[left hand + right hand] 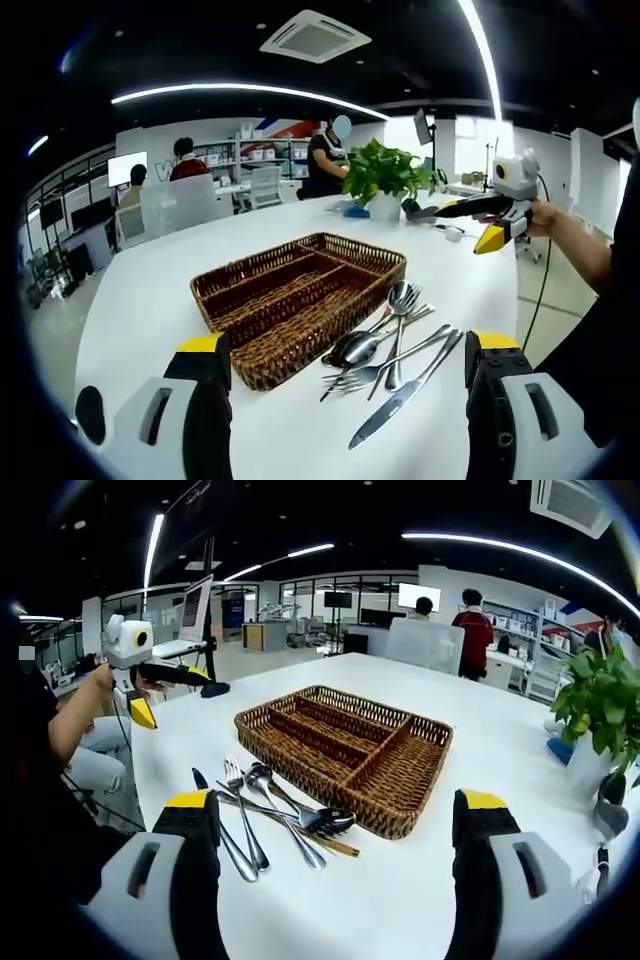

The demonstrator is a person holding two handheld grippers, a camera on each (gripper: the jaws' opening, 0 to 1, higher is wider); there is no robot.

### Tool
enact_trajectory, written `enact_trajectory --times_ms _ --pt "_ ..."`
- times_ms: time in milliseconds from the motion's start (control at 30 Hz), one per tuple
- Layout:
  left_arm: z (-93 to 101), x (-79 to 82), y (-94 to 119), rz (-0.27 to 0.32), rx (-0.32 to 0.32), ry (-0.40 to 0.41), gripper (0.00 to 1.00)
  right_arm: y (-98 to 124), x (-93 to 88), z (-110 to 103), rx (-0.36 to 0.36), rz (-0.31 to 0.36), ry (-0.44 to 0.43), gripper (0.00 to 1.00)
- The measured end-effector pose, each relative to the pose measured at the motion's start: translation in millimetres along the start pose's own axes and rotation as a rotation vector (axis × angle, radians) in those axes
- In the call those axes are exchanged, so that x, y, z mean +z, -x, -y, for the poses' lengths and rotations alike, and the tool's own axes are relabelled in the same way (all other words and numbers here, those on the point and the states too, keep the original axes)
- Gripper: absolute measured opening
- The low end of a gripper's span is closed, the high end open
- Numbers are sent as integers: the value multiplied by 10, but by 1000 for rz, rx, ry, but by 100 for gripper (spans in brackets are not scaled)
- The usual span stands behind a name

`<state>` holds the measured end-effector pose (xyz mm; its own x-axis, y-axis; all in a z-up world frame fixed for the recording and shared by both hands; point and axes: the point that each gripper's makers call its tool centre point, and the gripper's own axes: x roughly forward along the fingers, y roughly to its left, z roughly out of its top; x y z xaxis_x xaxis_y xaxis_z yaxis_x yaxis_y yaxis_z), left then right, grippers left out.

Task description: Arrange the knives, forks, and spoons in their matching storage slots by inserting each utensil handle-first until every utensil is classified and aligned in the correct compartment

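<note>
On white table [150, 290] | woven wicker tray [300, 300] | shiny steel cutlery [395, 355] | both grippers apart

Bare table [300, 440] (cutlery pile [390, 360] beside basket [300, 290]).

Woven wicker tray [300, 300] (glossy metal cutlery [395, 355])

Open-plan office. Long white tabletop [300, 225], ceiling AC unit [314, 36], LED strip lights [240, 90], glass partitions [330, 605]. People [186, 160] at desks, wall monitors [418, 596], shelving [262, 152] with boxes, office chairs [425, 645], potted plant [385, 175].
</note>
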<state>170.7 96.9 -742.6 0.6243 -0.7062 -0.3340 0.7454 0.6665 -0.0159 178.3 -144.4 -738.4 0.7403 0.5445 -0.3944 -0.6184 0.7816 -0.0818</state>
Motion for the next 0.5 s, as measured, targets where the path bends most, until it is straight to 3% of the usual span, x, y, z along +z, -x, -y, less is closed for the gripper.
enact_trajectory --times_ms 500 --pt "13 -55 26 -6 48 10 99 29 -83 -27 -12 -13 -14 100"
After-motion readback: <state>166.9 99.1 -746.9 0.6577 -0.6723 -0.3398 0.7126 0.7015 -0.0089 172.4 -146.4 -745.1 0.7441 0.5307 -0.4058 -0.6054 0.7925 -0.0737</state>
